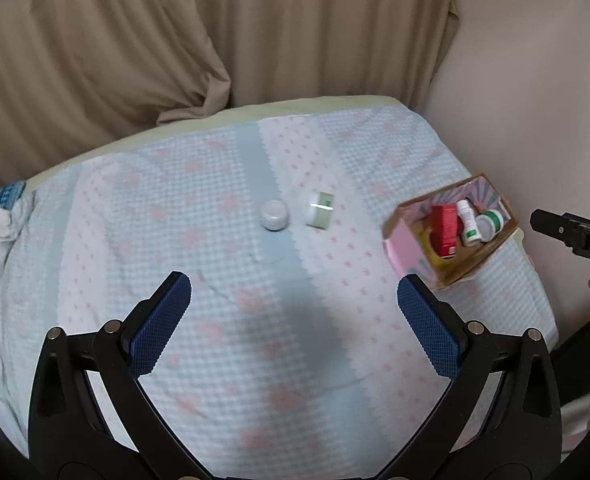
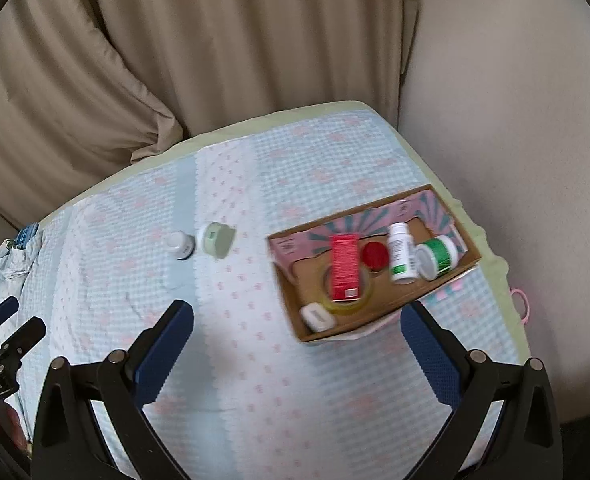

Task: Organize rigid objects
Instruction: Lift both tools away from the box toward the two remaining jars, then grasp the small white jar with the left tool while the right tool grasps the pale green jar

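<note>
While both tools hover above the quilted blue-and-pink bed cover, the left gripper has its blue-padded fingers spread wide with nothing between them, and the right gripper is likewise spread and empty at the bottom of its own view. In the left wrist view, two items lie loose on the cover near the centre of the frame: a small white round jar and, just beside it to the right, a pale green jar tipped on its side. The cardboard box sits at centre right of the right wrist view, with pink patterned inner walls. It holds a red carton resting on a yellow tape roll, a red cap, a white bottle with a green label, a green-banded jar lying on its side, and a small white oblong item in the near corner. The box's near right corner lies just beside the right finger in that view. Beige curtains fill the upper left of both frames.
</note>
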The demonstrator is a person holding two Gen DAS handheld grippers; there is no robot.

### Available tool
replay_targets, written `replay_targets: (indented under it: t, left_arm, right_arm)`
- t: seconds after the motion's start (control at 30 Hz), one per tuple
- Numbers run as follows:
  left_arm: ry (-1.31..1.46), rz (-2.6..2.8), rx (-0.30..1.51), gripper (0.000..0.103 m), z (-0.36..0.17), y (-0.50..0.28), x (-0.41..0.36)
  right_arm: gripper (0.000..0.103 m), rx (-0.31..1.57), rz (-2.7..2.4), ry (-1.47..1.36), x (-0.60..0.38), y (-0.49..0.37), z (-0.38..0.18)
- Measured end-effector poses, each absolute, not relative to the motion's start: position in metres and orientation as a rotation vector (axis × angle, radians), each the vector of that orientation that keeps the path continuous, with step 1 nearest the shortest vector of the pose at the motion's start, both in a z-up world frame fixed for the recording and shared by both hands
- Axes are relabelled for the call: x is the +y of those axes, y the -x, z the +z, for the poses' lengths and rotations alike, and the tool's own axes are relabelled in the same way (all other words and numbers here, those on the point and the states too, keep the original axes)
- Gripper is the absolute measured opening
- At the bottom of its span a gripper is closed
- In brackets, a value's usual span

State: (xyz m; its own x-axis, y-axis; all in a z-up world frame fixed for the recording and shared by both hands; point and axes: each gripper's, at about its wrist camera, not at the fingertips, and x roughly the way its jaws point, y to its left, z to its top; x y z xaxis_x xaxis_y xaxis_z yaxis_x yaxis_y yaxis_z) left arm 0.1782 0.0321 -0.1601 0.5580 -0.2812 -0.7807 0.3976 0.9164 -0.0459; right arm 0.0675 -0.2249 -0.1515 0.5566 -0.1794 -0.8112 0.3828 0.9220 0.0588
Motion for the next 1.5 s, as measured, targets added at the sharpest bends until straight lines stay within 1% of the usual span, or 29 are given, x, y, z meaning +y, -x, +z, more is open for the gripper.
replay_targets:
  t: [0.2,0.43,0.6,0.83,1.1,1.13,1.17,1.3,1.33,1.37,1.4,1.43,1.5]
  left_arm:
    - [-0.167,-0.404,0.900,0.103,-0.172,-0.206,0.074]
    - [-0.211,-0.428,0.935,0.103,-0.216,-0.249,0.089]
    - [-0.265,-0.445,0.978,0.103,-0.257,-0.286,0.073]
    - [-0.320,-0.499,0.988,0.103,-0.308,-0.342,0.036]
    - [-0.362,-0.566,1.006,0.103,-0.382,-0.397,-0.014]
    - [-0.365,-0.577,1.010,0.103,-0.394,-0.404,-0.023]
    - [-0.365,-0.582,1.012,0.103,-0.400,-0.408,-0.027]
    - [-0.391,-0.600,0.997,0.103,-0.427,-0.423,-0.048]
    - [-0.396,-0.603,0.993,0.103,-0.432,-0.426,-0.052]
    - [-0.398,-0.606,0.991,0.103,-0.437,-0.429,-0.055]
    - [-0.398,-0.609,0.989,0.102,-0.441,-0.432,-0.058]
    - [-0.396,-0.613,0.988,0.100,-0.445,-0.435,-0.060]
    - [-0.399,-0.616,0.994,0.096,-0.452,-0.439,-0.064]
  right_arm:
    - [0.103,0.950,-0.352,-0.262,-0.174,-0.094,-0.160]
    - [0.103,1.011,-0.383,-0.324,-0.147,-0.134,-0.194]
    - [0.103,1.066,-0.380,-0.368,-0.140,-0.171,-0.224]
    - [0.103,1.119,-0.368,-0.426,-0.148,-0.235,-0.261]
    - [0.102,1.215,-0.353,-0.468,-0.167,-0.321,-0.323]
    - [0.098,1.238,-0.351,-0.473,-0.170,-0.333,-0.334]
    - [0.097,1.252,-0.347,-0.479,-0.172,-0.339,-0.341]
    - [0.096,1.303,-0.339,-0.519,-0.181,-0.366,-0.377]
    - [0.094,1.311,-0.337,-0.530,-0.183,-0.371,-0.384]
    - [0.087,1.319,-0.335,-0.545,-0.184,-0.375,-0.391]
    - [0.084,1.333,-0.332,-0.564,-0.186,-0.380,-0.400]
    - [0.082,1.341,-0.333,-0.578,-0.187,-0.383,-0.406]
    - [0.082,1.352,-0.343,-0.606,-0.191,-0.388,-0.418]
